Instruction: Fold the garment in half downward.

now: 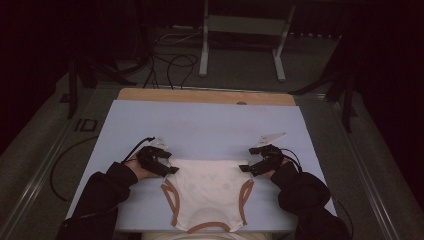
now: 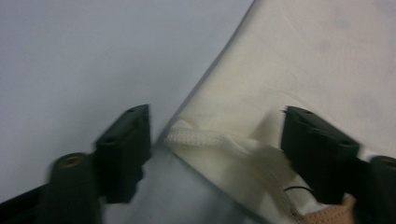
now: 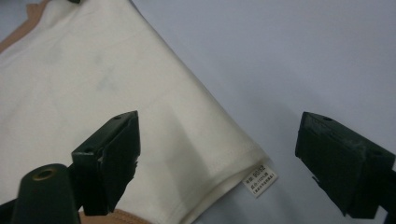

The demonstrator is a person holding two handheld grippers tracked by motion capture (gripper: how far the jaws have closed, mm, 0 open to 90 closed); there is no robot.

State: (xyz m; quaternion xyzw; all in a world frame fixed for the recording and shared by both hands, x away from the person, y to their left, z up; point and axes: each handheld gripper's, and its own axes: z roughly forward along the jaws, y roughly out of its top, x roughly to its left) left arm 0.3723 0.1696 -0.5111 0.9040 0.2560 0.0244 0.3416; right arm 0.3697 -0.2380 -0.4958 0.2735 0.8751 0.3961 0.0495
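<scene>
A cream pair of briefs [image 1: 207, 192] with tan leg trim lies flat on the pale blue board [image 1: 200, 125], waistband away from the person. My left gripper [image 1: 169, 168] is at the waistband's left corner. In the left gripper view the jaws of this gripper [image 2: 219, 156] stand apart, with the ribbed corner of the briefs [image 2: 210, 140] between them and neither pad pressing on it. My right gripper [image 1: 248, 168] is at the right corner. Its jaws [image 3: 219, 161] are wide open around that corner of the briefs [image 3: 140, 116], where a small white label [image 3: 260, 179] sticks out.
A wooden strip [image 1: 205, 96] borders the board's far edge. Beyond it are floor cables [image 1: 170, 65] and a metal stand [image 1: 242, 35]. A cable [image 1: 59, 172] loops off the board's left side. Bare board stretches ahead of both grippers.
</scene>
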